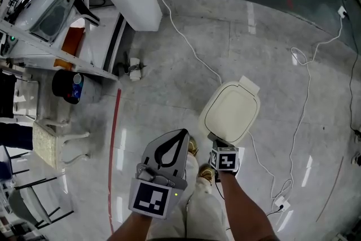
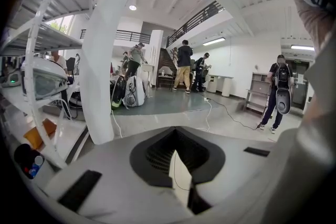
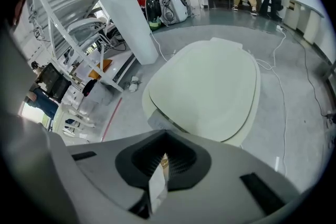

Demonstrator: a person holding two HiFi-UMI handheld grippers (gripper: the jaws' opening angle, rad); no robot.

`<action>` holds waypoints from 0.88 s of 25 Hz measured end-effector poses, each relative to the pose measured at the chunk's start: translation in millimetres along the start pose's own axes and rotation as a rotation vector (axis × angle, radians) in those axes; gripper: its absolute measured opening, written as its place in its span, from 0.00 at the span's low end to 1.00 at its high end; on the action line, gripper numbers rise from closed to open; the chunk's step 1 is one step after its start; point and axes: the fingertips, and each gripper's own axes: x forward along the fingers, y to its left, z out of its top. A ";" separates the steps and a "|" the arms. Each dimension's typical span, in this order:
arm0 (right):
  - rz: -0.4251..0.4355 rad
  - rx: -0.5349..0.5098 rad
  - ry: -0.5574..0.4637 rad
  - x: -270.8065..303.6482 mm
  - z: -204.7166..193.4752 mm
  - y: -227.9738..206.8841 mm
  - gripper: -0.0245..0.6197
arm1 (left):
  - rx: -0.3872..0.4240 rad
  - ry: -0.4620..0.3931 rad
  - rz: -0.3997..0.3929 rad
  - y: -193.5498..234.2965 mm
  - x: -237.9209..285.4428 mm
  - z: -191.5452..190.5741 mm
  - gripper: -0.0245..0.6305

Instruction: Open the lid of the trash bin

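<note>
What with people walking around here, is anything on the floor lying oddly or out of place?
Loose white cables snake across the floor, one passing right beside the trash bin, a likely trip hazard. The bin itself stands upright, lid shut; nothing looks spilled.

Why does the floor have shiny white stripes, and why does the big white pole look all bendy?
Head view: the stripes are most likely lights glinting off the glossy floor. Left gripper view: the wide-angle lens curves the white column and leaves the corners dark. Right gripper view: the same lens makes the trash bin lid look bulged and tilts the room around it.
</note>
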 end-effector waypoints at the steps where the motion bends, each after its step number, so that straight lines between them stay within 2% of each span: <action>1: -0.005 0.001 -0.001 0.4 -0.8 -0.8 0.09 | 0.000 0.001 -0.001 -0.7 0.0 -1.4 0.02; 22: 0.011 -0.010 -0.038 -0.8 2.9 -0.1 0.10 | -0.021 -0.002 -0.002 -3.0 3.3 -10.0 0.02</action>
